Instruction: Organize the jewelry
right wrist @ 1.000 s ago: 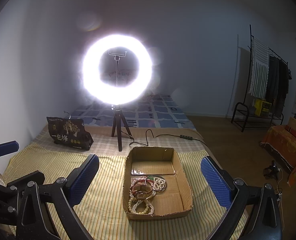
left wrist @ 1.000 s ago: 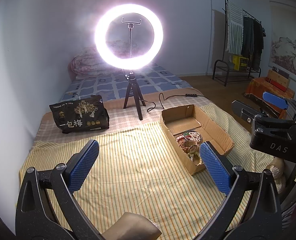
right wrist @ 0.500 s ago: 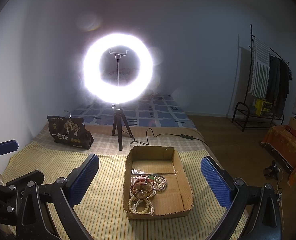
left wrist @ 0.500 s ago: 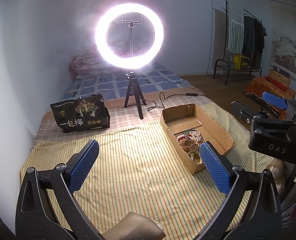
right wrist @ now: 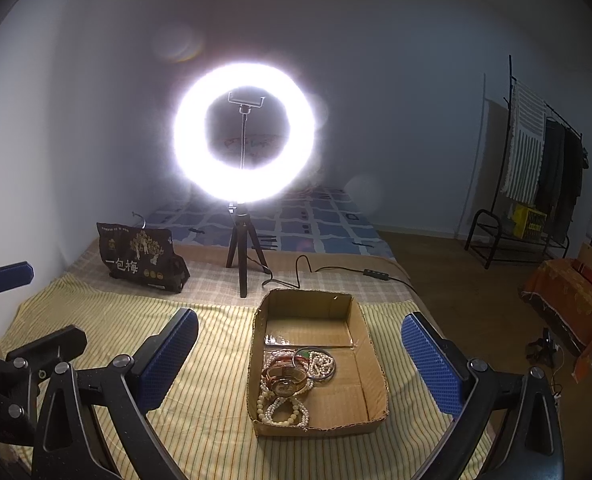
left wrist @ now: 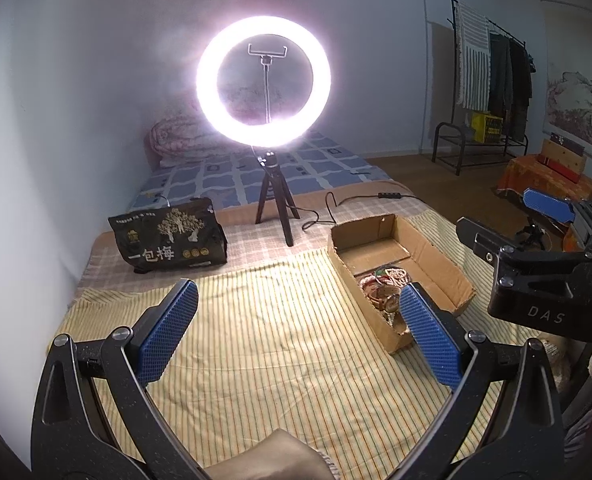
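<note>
One heap of pearl strings, bangles and a gold watch [right wrist: 287,380] lies in the near end of a shallow brown cardboard box [right wrist: 369,360]. The box sits on a yellow striped cloth [right wrist: 212,412] spread over a bed. The right gripper [right wrist: 299,364] hangs just in front of the box, its blue padded jaws wide apart and holding nothing. The left gripper [left wrist: 294,338] hangs over the bare cloth to the left of the box, its jaws wide apart and empty too. Behind the box stands a glowing white ring light on a black tripod [right wrist: 244,152]. A black snack bag with gold trees [right wrist: 140,258] sits to its left.
</note>
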`<action>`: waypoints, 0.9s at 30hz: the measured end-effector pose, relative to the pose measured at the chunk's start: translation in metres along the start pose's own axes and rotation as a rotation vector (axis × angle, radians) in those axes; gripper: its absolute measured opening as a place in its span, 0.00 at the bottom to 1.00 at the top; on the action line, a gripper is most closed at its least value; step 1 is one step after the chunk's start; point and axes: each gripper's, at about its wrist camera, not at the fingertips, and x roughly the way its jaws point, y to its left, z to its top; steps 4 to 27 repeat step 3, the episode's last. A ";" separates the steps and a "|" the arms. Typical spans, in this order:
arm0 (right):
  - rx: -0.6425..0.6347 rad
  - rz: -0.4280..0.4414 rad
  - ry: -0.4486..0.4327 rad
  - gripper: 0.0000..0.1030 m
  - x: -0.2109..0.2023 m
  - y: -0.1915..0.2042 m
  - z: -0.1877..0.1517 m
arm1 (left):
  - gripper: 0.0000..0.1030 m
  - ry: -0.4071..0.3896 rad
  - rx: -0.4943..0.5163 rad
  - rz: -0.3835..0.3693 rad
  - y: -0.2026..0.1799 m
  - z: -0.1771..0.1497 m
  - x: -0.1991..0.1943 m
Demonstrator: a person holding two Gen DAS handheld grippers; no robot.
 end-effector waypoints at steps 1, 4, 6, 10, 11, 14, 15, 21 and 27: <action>0.001 0.000 0.000 1.00 0.000 0.000 0.000 | 0.99 -0.002 0.000 0.003 0.000 0.000 0.000; 0.002 -0.001 0.000 1.00 0.000 -0.001 0.000 | 0.99 -0.003 -0.002 0.009 0.002 0.002 0.001; 0.002 -0.001 0.000 1.00 0.000 -0.001 0.000 | 0.99 -0.003 -0.002 0.009 0.002 0.002 0.001; 0.002 -0.001 0.000 1.00 0.000 -0.001 0.000 | 0.99 -0.003 -0.002 0.009 0.002 0.002 0.001; 0.002 -0.001 0.000 1.00 0.000 -0.001 0.000 | 0.99 -0.003 -0.002 0.009 0.002 0.002 0.001; 0.002 -0.001 0.000 1.00 0.000 -0.001 0.000 | 0.99 -0.003 -0.002 0.009 0.002 0.002 0.001; 0.002 -0.001 0.000 1.00 0.000 -0.001 0.000 | 0.99 -0.003 -0.002 0.009 0.002 0.002 0.001; 0.002 -0.001 0.000 1.00 0.000 -0.001 0.000 | 0.99 -0.003 -0.002 0.009 0.002 0.002 0.001; 0.002 -0.001 0.000 1.00 0.000 -0.001 0.000 | 0.99 -0.003 -0.002 0.009 0.002 0.002 0.001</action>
